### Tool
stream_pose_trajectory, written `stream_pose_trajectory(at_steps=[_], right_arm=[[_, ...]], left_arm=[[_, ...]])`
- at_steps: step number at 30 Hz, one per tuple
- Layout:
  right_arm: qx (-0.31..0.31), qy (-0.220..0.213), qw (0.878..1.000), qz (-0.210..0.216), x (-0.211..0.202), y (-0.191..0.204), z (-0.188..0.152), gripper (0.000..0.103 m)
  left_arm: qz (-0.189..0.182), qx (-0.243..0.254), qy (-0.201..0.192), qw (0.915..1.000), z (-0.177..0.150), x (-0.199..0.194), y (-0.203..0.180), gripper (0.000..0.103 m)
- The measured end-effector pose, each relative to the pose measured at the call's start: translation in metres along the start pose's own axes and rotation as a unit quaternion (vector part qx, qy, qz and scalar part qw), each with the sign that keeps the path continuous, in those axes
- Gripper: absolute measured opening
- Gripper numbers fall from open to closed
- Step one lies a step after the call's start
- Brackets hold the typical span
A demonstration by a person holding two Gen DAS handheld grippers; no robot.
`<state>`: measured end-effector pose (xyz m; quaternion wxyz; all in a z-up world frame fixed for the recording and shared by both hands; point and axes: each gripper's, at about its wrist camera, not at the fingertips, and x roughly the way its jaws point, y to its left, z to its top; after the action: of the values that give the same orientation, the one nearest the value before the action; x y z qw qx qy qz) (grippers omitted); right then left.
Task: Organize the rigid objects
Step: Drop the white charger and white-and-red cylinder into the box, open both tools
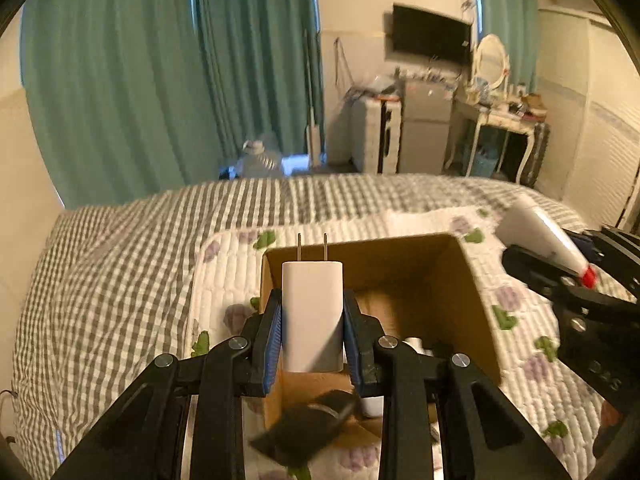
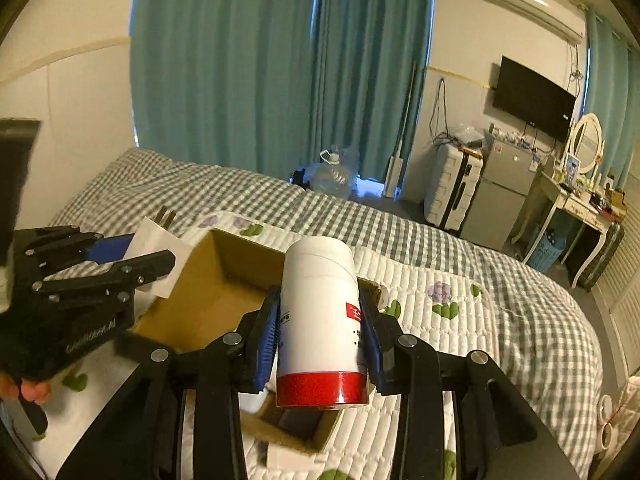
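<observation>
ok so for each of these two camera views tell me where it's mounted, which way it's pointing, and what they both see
Left wrist: rides the left gripper, looking along its fingers over the cardboard box toward the curtains; it clamps a white plug charger; the right gripper shows at the right edge.
Right wrist: rides the right gripper, clamping a white red-capped bottle above the box; the left gripper and a fingertip show at left.
Shared: box, quilted floral mat, checked bedspread, wall TV.
</observation>
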<state>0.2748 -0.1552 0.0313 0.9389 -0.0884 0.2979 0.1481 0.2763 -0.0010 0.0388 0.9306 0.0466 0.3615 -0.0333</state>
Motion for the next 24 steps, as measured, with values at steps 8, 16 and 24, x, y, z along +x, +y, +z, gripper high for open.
stream_pose_trajectory(at_steps=[8,16,24], right_arm=[[0.005,0.031,0.999,0.009,0.065,-0.014,-0.018,0.036],[0.009,0.042,0.999,0.011,0.088,-0.017,-0.029,0.036],[0.025,0.054,0.998,0.012,0.105,-0.021,-0.03,0.036]], left_arm=[[0.001,0.021,0.036,0.9991,-0.003,0.046,-0.004,0.028],[0.003,-0.001,0.061,0.9981,-0.002,0.06,-0.001,0.03],[0.039,0.026,0.018,0.9988,0.001,0.045,-0.006,0.071]])
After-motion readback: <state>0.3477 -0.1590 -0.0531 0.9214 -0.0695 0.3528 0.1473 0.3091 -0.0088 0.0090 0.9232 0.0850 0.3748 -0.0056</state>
